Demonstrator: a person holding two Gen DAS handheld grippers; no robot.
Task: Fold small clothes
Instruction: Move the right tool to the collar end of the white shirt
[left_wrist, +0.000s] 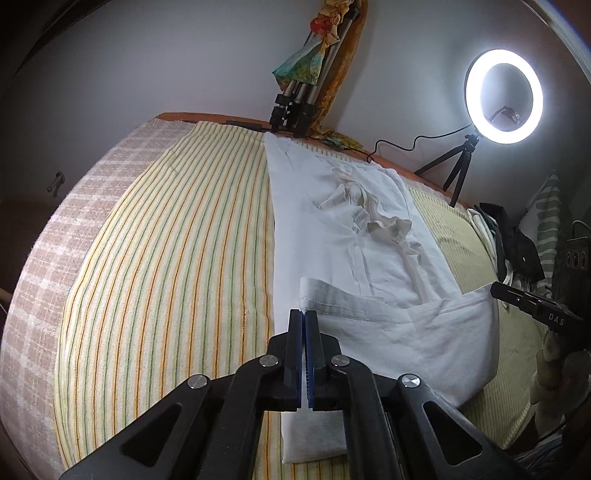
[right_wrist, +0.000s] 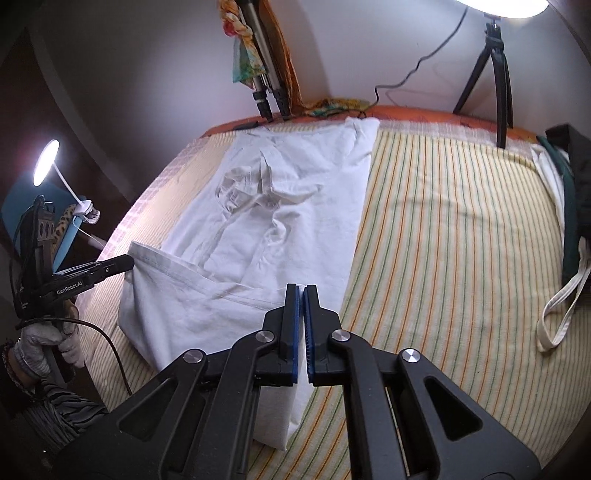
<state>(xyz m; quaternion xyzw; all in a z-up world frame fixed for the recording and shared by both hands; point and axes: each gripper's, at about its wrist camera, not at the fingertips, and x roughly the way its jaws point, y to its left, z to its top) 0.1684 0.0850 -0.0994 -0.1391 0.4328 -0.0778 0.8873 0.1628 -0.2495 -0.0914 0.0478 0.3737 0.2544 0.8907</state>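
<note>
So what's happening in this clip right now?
A person is folding a white garment laid out on a striped bedsheet. Each hand holds a gripper: the left gripper and the right gripper have their jaws shut on the two near corners of the hem, which is lifted slightly off the bed. The far part of the garment lies flat, already folded into a narrow strip.

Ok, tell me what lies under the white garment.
Under the white garment lies the striped bedsheet, showing on both sides. Whatever else the cloth covers cannot be seen. Left gripper and right gripper each pinch a near hem corner.
</note>
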